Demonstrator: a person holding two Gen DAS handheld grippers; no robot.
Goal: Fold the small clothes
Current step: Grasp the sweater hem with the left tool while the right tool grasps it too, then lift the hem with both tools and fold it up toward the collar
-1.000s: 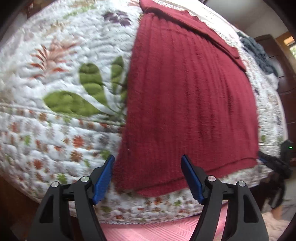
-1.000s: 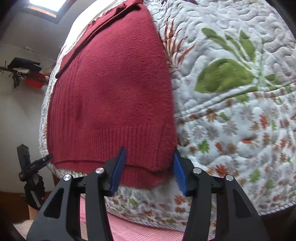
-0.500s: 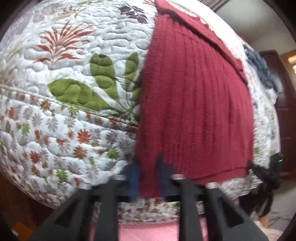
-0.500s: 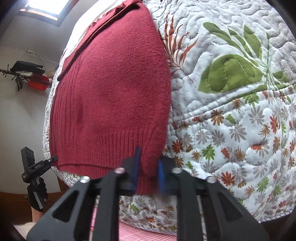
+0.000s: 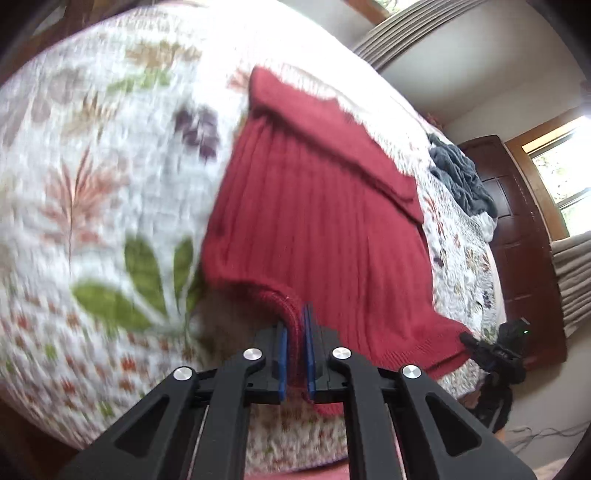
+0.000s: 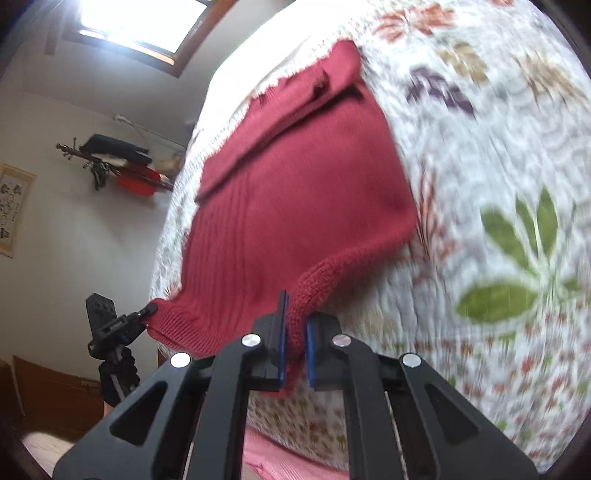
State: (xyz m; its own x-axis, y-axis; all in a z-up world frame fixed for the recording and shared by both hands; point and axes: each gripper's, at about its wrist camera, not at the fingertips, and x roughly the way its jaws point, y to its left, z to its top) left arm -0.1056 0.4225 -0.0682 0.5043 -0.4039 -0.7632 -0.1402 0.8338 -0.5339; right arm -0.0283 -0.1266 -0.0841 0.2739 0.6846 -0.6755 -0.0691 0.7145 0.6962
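Note:
A dark red ribbed knit sweater [image 5: 325, 221] [image 6: 295, 206] lies spread on a floral quilted bed, sleeves folded across its far end. My left gripper [image 5: 294, 347] is shut on the sweater's near left hem corner, which is raised off the quilt. My right gripper [image 6: 294, 339] is shut on the near right hem corner, also raised. Each gripper shows in the other's view: the right gripper [image 5: 476, 345] at the hem's right end, the left gripper [image 6: 142, 315] at the hem's left end.
The white quilt [image 5: 92, 184] [image 6: 498, 166] with leaf prints covers the bed. A grey garment [image 5: 461, 177] lies at the far right beside a dark wooden cabinet [image 5: 517, 240]. A wall rack [image 6: 118, 162] hangs to the left under a window [image 6: 140, 22].
Both grippers went from open around the hem corners to shut on them. They have since lifted the hem off the quilt, and both views tilted up toward the far end of the bed.

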